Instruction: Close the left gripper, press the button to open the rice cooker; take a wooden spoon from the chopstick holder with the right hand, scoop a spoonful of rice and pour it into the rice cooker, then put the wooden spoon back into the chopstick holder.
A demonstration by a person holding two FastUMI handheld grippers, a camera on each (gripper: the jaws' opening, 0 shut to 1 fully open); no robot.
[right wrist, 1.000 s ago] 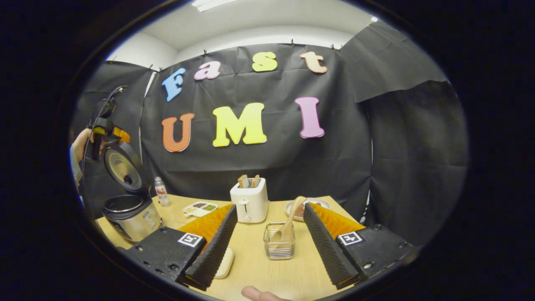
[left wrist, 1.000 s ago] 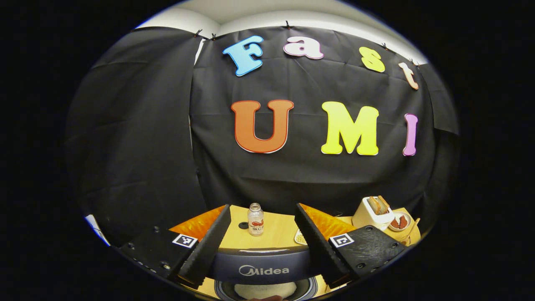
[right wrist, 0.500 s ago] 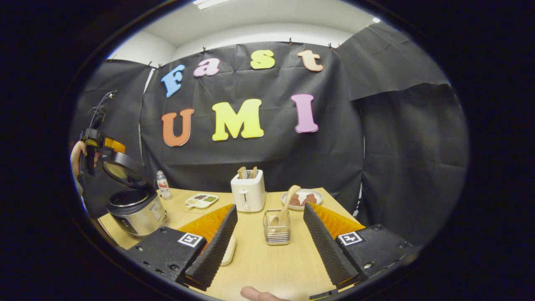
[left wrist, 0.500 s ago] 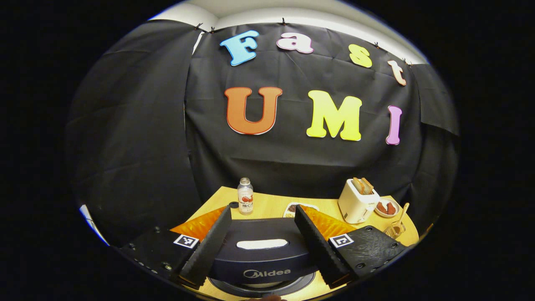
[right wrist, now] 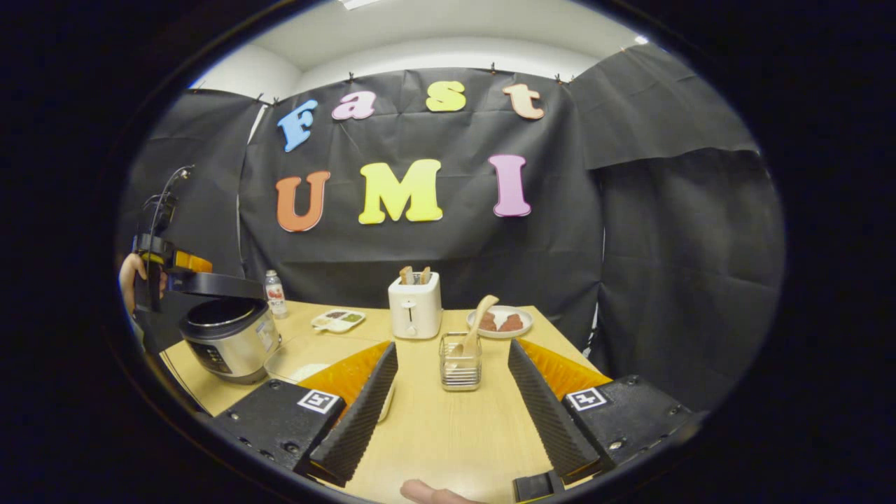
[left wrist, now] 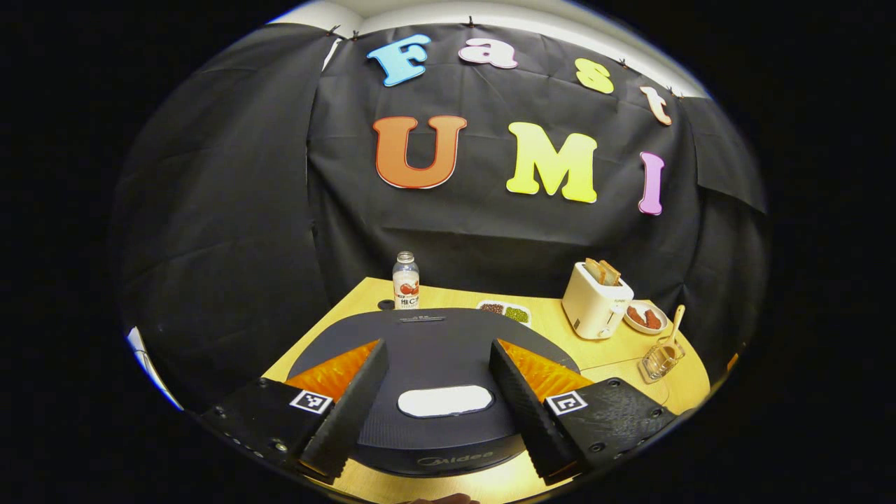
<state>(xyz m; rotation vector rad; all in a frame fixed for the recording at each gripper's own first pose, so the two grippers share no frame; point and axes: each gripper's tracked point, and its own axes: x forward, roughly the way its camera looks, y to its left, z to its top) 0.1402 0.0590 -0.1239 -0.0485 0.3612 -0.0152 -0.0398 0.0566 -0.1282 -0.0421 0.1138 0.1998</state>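
**Q:** What does each camera catch?

**A:** My left gripper [left wrist: 435, 392] hangs above the rice cooker's [left wrist: 434, 378] dark lid, fingers spread apart, touching nothing. The right gripper view shows that lid [right wrist: 217, 285] tipped low over the silver pot, not fully down.

**Q:** And the spoon?

**A:** The wooden spoon [right wrist: 476, 325] leans in the wire chopstick holder [right wrist: 460, 360] at twelve o'clock from my right gripper [right wrist: 451, 402], whose fingers also stand wide and empty. The rice dish at its nine o'clock is mostly hidden behind a finger.
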